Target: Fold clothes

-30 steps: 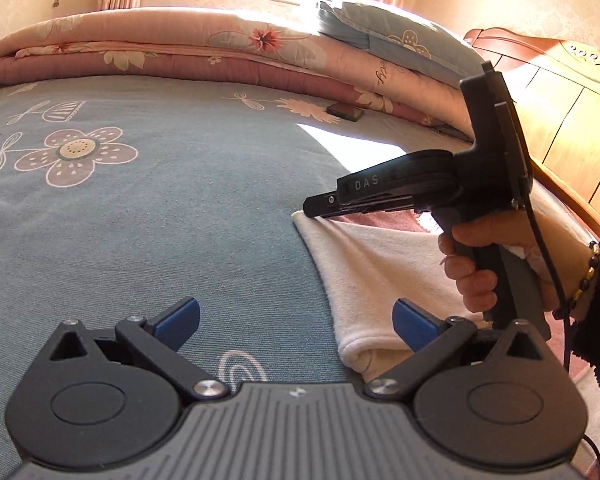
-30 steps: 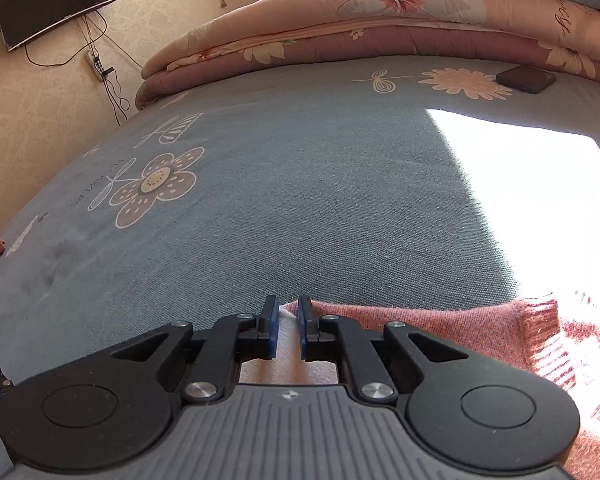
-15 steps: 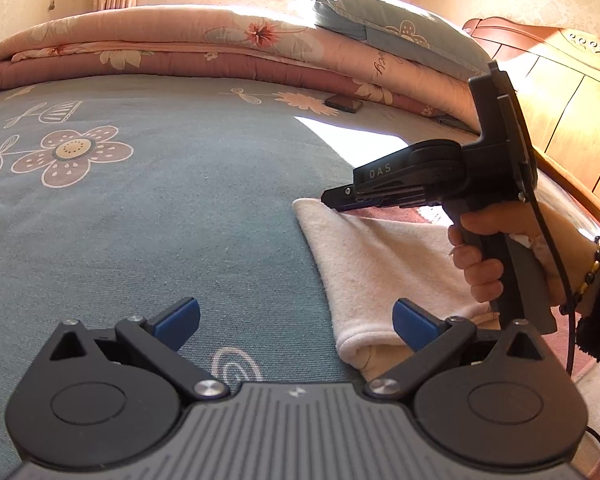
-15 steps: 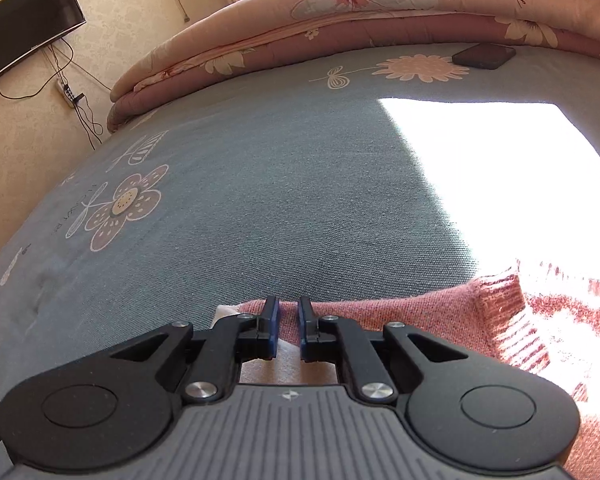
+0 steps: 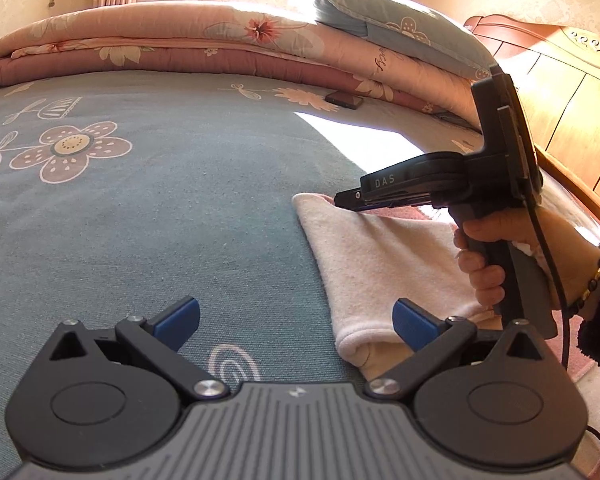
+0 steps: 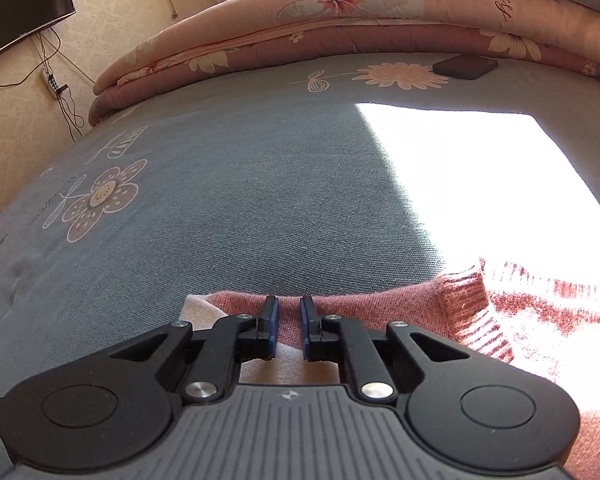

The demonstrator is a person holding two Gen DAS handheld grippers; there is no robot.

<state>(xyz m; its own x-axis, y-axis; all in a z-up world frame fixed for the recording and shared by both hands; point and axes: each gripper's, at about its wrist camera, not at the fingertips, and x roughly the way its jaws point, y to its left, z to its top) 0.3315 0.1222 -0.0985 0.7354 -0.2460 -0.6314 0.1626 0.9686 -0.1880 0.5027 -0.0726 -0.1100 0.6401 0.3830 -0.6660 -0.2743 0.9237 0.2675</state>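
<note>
Soft and limp, the pink sweater [image 6: 380,312] is begging an edge pinch; right gripper [image 6: 289,320] jaws, just parting, are gripping nothing, while left gripper [image 5: 296,322] jaws are gaping empty.

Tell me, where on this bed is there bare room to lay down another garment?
The wide blue sheet is bare between the folded quilts, the flower print and the garment. It is crowded around the garment and near the phone.

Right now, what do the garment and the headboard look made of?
Garment: pink knit, probably wool or acrylic, with visible stitches and a ribbed cuff; its cream inner side looks fleecy and matte. Headboard: wood, or perhaps veneer, with orange-brown panels, carved trim and a glossy varnish.
</note>
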